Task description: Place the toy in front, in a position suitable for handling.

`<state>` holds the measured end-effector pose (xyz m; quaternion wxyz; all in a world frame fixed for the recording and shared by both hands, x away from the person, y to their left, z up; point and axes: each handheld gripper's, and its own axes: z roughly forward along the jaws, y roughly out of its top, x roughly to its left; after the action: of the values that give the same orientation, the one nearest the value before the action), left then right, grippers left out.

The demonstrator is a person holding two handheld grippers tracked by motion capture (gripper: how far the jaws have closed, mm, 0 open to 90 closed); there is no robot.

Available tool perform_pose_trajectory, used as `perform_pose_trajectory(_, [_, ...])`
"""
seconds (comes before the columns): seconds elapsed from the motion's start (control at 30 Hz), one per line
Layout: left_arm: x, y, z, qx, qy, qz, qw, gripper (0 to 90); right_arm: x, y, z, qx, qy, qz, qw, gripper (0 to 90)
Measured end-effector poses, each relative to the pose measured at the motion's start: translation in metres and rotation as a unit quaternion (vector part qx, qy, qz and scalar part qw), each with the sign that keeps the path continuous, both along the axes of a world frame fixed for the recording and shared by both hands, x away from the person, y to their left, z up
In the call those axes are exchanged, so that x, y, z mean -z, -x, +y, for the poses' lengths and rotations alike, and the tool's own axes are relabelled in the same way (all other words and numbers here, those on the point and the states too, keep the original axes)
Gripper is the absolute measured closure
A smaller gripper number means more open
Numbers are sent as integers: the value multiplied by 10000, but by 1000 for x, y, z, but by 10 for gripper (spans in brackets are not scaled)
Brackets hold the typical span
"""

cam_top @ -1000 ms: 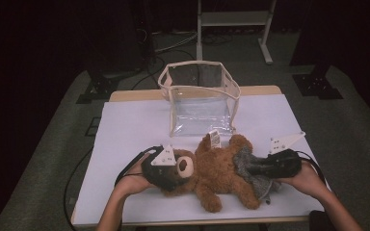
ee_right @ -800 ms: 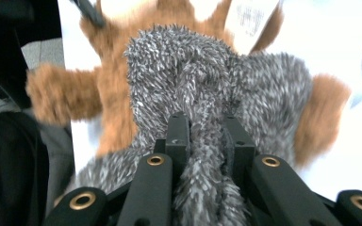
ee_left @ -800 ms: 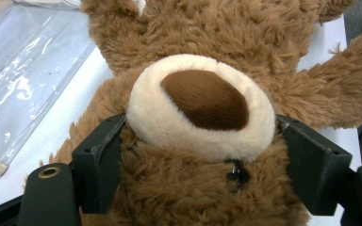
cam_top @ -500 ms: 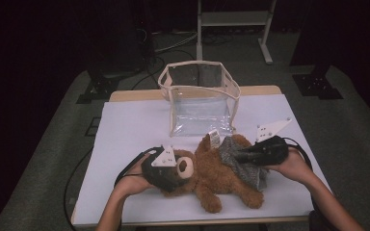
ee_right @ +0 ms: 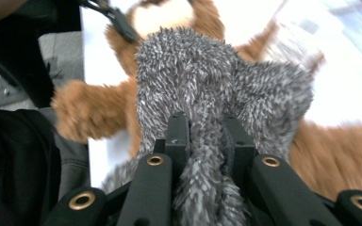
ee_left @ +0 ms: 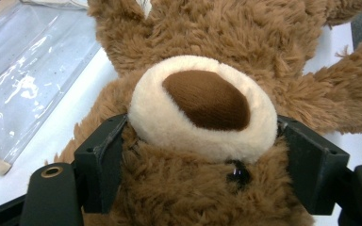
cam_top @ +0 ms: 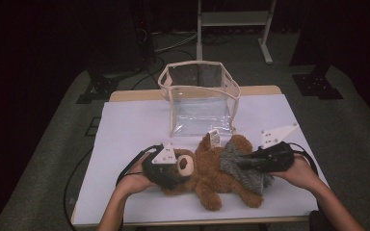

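A brown teddy bear (cam_top: 207, 177) lies on its back on the white table (cam_top: 135, 125), head to the left. My left gripper (cam_top: 176, 169) is shut on the bear's head, one jaw at each side of the cream muzzle (ee_left: 207, 99). In the left gripper view my left gripper (ee_left: 207, 165) has fur bulging between its pads. My right gripper (cam_top: 245, 163) comes in from the right, shut on a grey fuzzy cloth (cam_top: 238, 169) that drapes over the bear's lower body. In the right gripper view my right gripper (ee_right: 206, 127) pinches a fold of the grey cloth (ee_right: 193, 70) above the bear's legs (ee_right: 89, 113).
A clear plastic bag (cam_top: 200, 96) with a beige rim stands open just behind the bear; its side (ee_left: 28, 84) lies close to the bear's arm. A white tag (cam_top: 214, 137) sticks up from the bear. A metal stand (cam_top: 231, 19) is on the floor beyond the table.
My right gripper has risen and moved left, drawing the grey cloth from the bear's feet up over its body. The left gripper and the bear's head have stayed put.
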<state>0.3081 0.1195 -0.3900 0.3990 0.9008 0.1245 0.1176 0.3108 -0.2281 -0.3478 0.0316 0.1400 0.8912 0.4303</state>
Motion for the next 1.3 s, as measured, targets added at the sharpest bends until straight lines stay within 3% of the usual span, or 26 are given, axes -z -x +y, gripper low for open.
perform_pose_trajectory(0.03, [0, 0, 0, 0, -17, -13, 10000, 234, -4, 0, 15, -212, 64, -100, 9997, 753])
perform_pose_trajectory(0.2, [-1, -2, 0, -66, -3, 6, 10000, 234, -7, 2, 58, -670, 330, -221, 9970, 752])
perform_pose_trajectory(0.37, [-2, -3, 1, -94, 29, 4, 10000, 235, 1, 4, 83, -940, 574, -135, 9938, 753])
perform_pose_trajectory(0.47, [-5, -3, 5, -43, 74, 4, 10000, 246, 6, 6, 81, -1003, 652, -32, 9928, 754])
perform_pose_trajectory(0.6, [-9, -2, 6, 20, 35, -13, 10000, 249, 7, 9, 64, -989, 614, 84, 9932, 755])
perform_pose_trajectory(0.8, [-8, -3, 6, -21, 61, 44, 10000, 269, -5, 16, 71, -1110, 559, 48, 9922, 755])
perform_pose_trajectory(0.9, [-8, -3, 6, -29, 60, 24, 10000, 272, -9, 19, 90, -1354, 590, 38, 9890, 755])
perform_pose_trajectory(0.93, [-7, -3, 6, -36, 74, 27, 10000, 272, -6, 20, 103, -1522, 707, 39, 9858, 754])
perform_pose_trajectory(1.0, [-6, -3, 7, -60, 136, 53, 9999, 272, -4, 21, 108, -1570, 787, 38, 9844, 754])
perform_pose_trajectory(1.03, [-7, -4, 8, -36, 98, 40, 9999, 272, 4, 22, 115, -1657, 968, 48, 9814, 754])
perform_pose_trajectory(1.07, [-7, -4, 8, -22, 72, 38, 10000, 272, 11, 23, 118, -1683, 1129, 47, 9792, 754])
perform_pose_trajectory(1.17, [-7, -4, 9, 13, 63, 39, 10000, 272, 18, 24, 114, -1676, 1248, 68, 9779, 754])
perform_pose_trajectory(1.27, [-6, -4, 8, -30, 133, 73, 9999, 272, 18, 27, 94, -1492, 1146, 81, 9821, 755])
perform_pose_trajectory(1.3, [-6, -4, 8, -42, 151, 84, 9998, 272, 18, 27, 94, -1492, 1146, 81, 9821, 755])
